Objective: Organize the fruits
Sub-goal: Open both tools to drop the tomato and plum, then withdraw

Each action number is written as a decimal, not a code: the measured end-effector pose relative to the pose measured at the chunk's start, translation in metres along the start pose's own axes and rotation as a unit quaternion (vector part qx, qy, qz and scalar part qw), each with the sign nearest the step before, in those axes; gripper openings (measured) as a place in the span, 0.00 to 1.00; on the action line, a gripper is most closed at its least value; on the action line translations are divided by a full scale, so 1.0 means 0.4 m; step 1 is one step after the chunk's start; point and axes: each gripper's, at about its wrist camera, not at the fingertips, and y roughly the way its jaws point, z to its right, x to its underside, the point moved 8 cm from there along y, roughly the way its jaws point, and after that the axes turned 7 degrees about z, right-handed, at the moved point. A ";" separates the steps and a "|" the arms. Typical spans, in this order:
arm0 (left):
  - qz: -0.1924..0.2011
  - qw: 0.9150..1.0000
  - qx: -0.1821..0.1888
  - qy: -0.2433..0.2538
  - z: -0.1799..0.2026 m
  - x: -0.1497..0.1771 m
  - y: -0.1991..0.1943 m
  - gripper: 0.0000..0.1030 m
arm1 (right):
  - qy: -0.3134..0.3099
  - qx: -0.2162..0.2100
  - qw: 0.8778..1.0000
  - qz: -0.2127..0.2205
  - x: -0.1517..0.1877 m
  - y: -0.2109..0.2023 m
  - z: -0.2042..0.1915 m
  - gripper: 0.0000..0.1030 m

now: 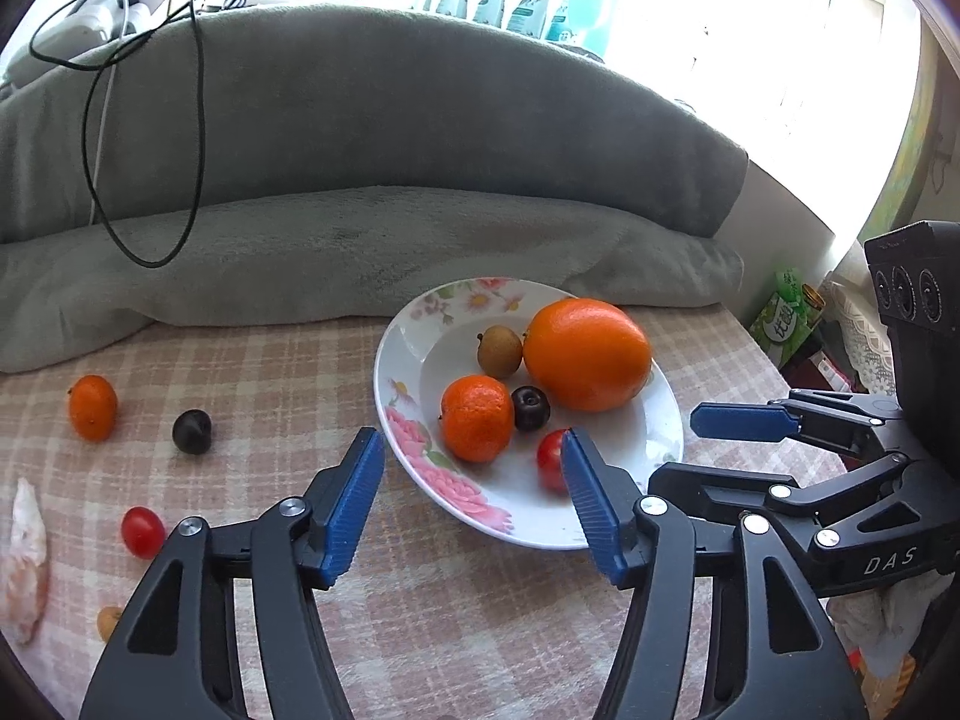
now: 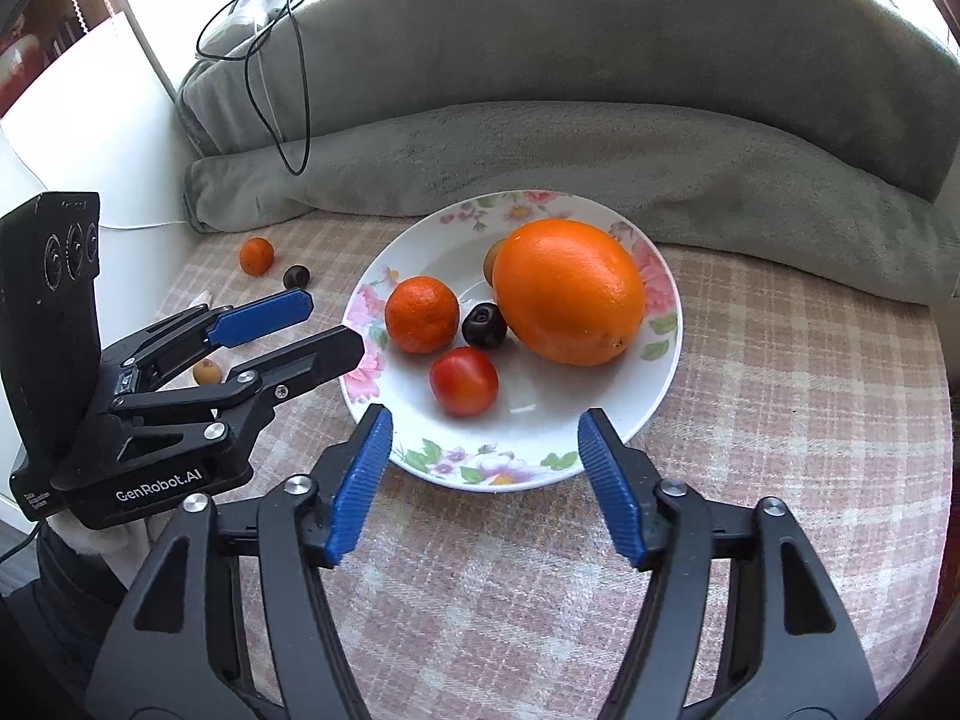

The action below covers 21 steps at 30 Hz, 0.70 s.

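Over the checked tablecloth (image 2: 780, 420), near edge of the floral plate (image 2: 528, 420), both hand-held grippers hover with jaws apart and nothing pinched. Left gripper (image 1: 474, 450): blue pads spread, empty gap sits over the plate's left rim; its right fingertip (image 1: 576, 450) is in front of a cherry tomato (image 1: 551, 459) on the plate, contact unclear. Right gripper (image 2: 485, 432): pads spread wider, straddling the plate's near rim, touching no fruit. In the right wrist view the left gripper reaches in from the left, tips just beside the plate's left edge.

On the plate: big orange (image 2: 567, 291) at right, mandarin (image 2: 421, 315) at left, dark plum (image 2: 483, 326) between them touching both or nearly, cherry tomato nearest the grippers, small brown fruit (image 1: 498, 351) behind the orange, mostly hidden in the right view.

Off the plate, on the cloth to the left: second mandarin (image 1: 92, 408), second dark plum (image 1: 192, 431) just beside it, second cherry tomato (image 1: 142, 532) nearer the camera, a small yellowish fruit (image 1: 108, 621) at the lower left edge, partly hidden by the gripper. Pale shell-like object (image 1: 27, 552) at far left, can't tell what it is.

Behind the table, a grey blanket (image 1: 390, 150) lies over a sofa, black cable (image 1: 198, 90) draped over it.
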 end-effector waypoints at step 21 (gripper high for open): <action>0.016 1.000 -0.015 0.002 -0.014 -0.014 -0.029 0.78 | -0.010 0.005 1.000 0.006 -0.006 -0.017 -0.016 0.85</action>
